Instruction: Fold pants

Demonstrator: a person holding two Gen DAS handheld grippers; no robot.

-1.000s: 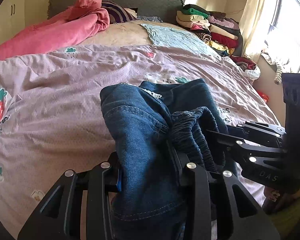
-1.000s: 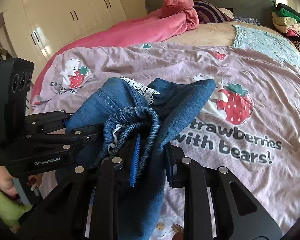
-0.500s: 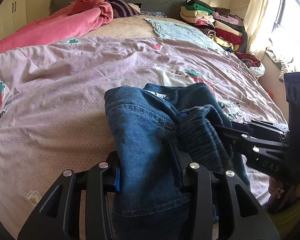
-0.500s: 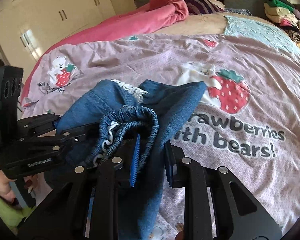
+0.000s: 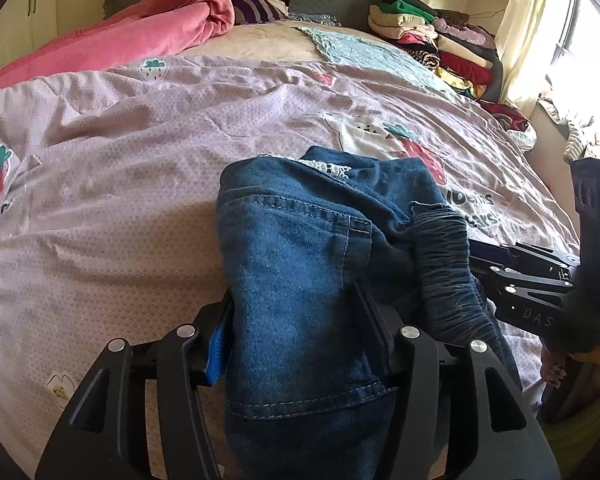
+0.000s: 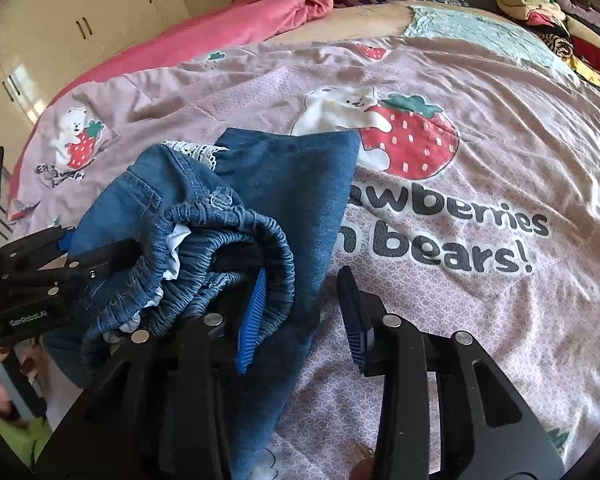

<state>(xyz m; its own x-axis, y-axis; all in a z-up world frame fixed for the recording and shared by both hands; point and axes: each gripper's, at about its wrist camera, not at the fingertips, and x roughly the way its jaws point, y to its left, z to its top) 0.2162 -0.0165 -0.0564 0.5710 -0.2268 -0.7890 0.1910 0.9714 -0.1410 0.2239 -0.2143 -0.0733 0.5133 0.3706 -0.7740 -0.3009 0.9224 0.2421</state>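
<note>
Pants [image 5: 300, 264] lie bunched low on the bed [image 5: 120, 168], legs doubled toward twelve o'clock, so I judge one fold made and squaring up still left. From my left view, the pink blanket [image 5: 148, 36] sits at eleven o'clock and stacked clothes [image 5: 432, 40] at one o'clock, both well clear. My left hand-held gripper [image 5: 300, 340] is clamped on the denim. My right hand-held gripper [image 6: 304, 312] stands parted, cloth draped between its pads but not pinched.

The left gripper [image 5: 298, 334] clamps the blue denim pants [image 5: 300, 264] above the pink bedspread [image 5: 120, 184].
</note>
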